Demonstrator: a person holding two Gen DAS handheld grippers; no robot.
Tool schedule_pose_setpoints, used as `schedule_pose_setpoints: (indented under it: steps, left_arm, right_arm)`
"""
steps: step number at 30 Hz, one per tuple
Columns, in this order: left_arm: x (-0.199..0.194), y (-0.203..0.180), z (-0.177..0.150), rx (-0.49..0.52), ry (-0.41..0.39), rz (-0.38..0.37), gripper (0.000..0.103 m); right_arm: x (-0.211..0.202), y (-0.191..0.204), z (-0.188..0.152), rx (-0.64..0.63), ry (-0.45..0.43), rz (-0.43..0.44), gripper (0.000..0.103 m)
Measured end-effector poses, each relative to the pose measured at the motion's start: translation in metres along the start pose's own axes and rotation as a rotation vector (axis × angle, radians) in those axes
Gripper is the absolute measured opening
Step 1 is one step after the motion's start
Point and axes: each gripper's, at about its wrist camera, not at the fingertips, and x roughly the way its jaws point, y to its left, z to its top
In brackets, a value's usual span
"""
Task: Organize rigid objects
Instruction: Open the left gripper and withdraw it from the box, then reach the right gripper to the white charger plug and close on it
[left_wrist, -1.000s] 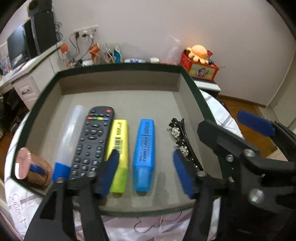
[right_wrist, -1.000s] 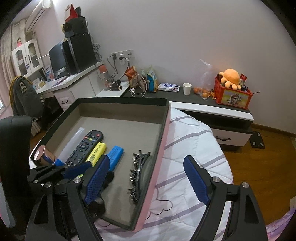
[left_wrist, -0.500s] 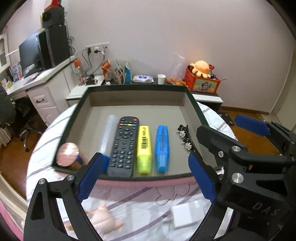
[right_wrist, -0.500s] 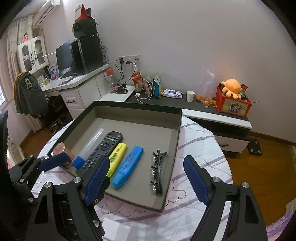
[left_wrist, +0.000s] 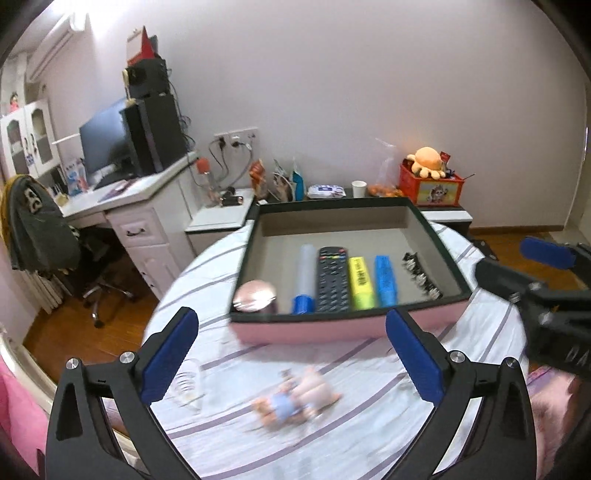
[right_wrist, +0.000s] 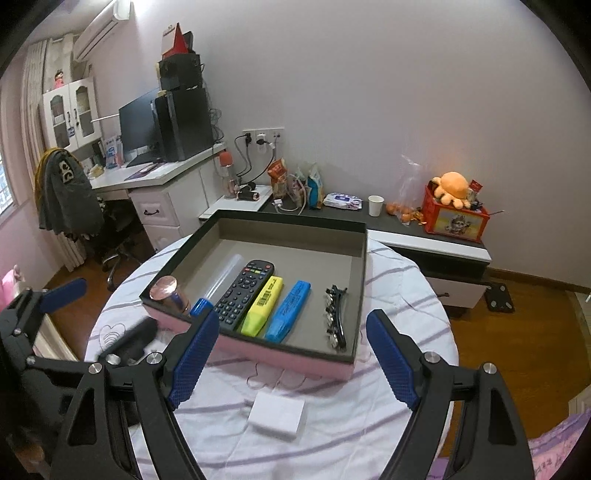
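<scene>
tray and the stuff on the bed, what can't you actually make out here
- Small doll, left wrist view: motion blur smears it, so no detail.
- Clear item beside the left claw: blurred and see-through, cannot tell what it is.
- Highlighter labels, right wrist view: print too small to read.
- Round pink-topped container: the tray wall hides its base.
- White pad: plain, no marking shows.

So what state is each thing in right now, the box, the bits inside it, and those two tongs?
Box: open-topped, on the striped cloth.
Remote: flat in the box, buttons up.
Yellow highlighter: flat, capped.
Blue highlighter: flat beside the yellow one.
Hair clip: lying in the box, apart.
Left tongs: open, just widened, empty.
Right tongs: open, empty.
</scene>
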Motion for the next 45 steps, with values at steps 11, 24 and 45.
schedule_pose_setpoints:
  steps: [11, 24, 45]
  left_arm:
    - [-0.014, 0.043, -0.032, -0.012, 0.017, -0.006, 0.103]
    - [0.007, 0.038, -0.044, 0.02, 0.074, -0.021, 0.103]
    - [0.041, 0.034, -0.044, 0.042, 0.134, -0.044, 0.103]
  right_arm:
    - [0.003, 0.001, -0.05, 0.077, 0.087, -0.058, 0.083]
    - [0.056, 0.008, -0.089, 0.089, 0.236, -0.053, 0.083]
    - [0.081, 0.005, -0.089, 0.033, 0.276, 0.027, 0.059]
